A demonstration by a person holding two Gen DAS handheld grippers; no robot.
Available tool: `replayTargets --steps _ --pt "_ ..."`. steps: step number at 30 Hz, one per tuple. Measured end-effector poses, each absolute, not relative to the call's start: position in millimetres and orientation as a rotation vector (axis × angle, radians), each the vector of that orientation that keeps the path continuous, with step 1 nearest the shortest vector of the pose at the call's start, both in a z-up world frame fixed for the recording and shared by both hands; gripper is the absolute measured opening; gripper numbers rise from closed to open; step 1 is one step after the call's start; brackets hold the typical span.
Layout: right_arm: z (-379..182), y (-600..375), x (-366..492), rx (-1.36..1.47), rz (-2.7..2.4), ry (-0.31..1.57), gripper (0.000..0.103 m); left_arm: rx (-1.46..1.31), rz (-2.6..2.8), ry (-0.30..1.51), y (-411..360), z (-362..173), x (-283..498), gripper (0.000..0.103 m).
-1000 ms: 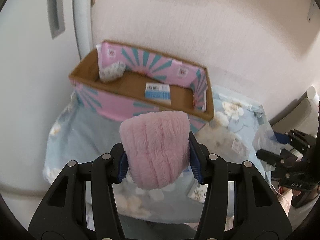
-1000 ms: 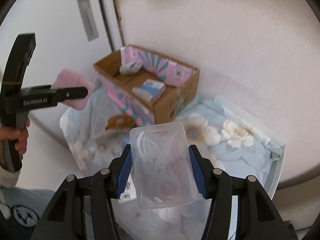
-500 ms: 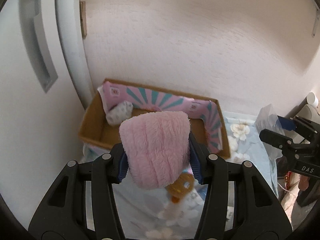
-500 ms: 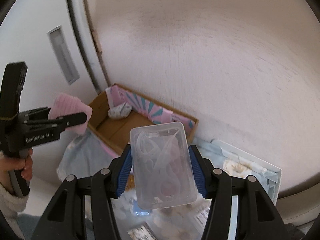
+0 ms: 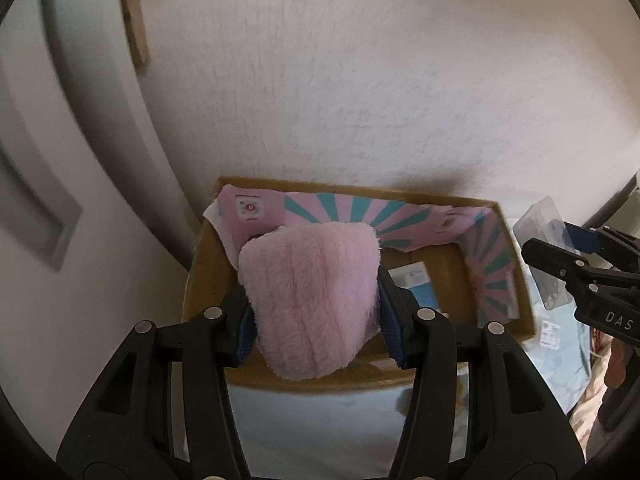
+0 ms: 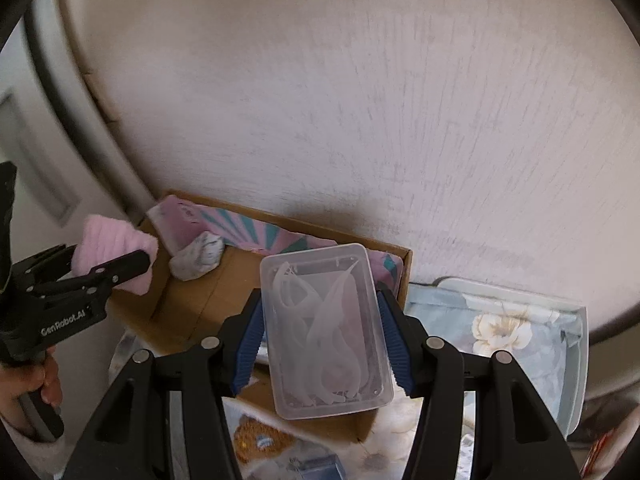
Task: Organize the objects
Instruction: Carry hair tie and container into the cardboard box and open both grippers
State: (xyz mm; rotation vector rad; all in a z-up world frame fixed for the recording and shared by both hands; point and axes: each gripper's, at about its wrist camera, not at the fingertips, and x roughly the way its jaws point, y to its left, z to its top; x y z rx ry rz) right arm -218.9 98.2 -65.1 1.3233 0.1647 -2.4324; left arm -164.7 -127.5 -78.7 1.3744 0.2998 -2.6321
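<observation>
Left wrist view: the left gripper (image 5: 316, 312) has its jaws clamped on a pink sock (image 5: 312, 300) above the box (image 5: 508, 276), hiding much of its floor. The right gripper (image 6: 326, 340) has its jaws clamped on a clear case (image 6: 324, 332) over the box's right end; the case's pale contents are hard to make out.

You have a surface covered in a pale blue floral cloth (image 6: 500, 324) that carries everything. A cardboard box (image 5: 208, 280) with pink and teal lining sits directly on it, against the wall. Just beside the box's right end a small white label or card (image 5: 551, 334) lies on the cloth. Near the front edge, a brown bear-like print or toy (image 6: 250, 440) shows; you cannot tell which.
</observation>
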Motion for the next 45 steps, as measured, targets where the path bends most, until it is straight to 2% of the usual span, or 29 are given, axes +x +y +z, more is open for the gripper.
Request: replayTargets --steps 9,17,31,32,33,34,35,37,45 --pt "-113 89 -239 1.492 -2.468 0.127 0.051 1.532 -2.6 0.221 -136 -128 -199 0.047" --pt "-134 82 -248 1.568 -2.487 0.161 0.051 1.609 -2.584 0.178 -138 -162 -213 0.047" --pt "-141 91 -249 1.611 -2.485 0.091 0.052 1.601 -2.608 0.086 -131 -169 -209 0.048" --pt "-139 93 -249 1.613 -2.481 0.065 0.052 1.596 -2.61 0.086 -130 -168 -208 0.053" --pt "-139 94 -250 1.616 -2.475 0.046 0.058 1.601 -2.61 0.088 -130 -167 -207 0.06" --pt "-137 96 -250 1.618 -2.472 0.029 0.077 1.602 -2.617 0.089 -129 -167 -206 0.093" --pt "-135 97 -250 1.614 -2.472 0.021 0.084 1.597 -2.63 0.091 -127 -166 -205 0.103" --pt "-130 98 -249 1.583 -2.463 -0.007 0.099 1.583 -2.658 0.09 -125 -164 -201 0.103" --pt "-118 95 -252 1.55 -2.481 0.01 0.1 1.569 -2.646 0.023 -116 -166 -194 0.103"
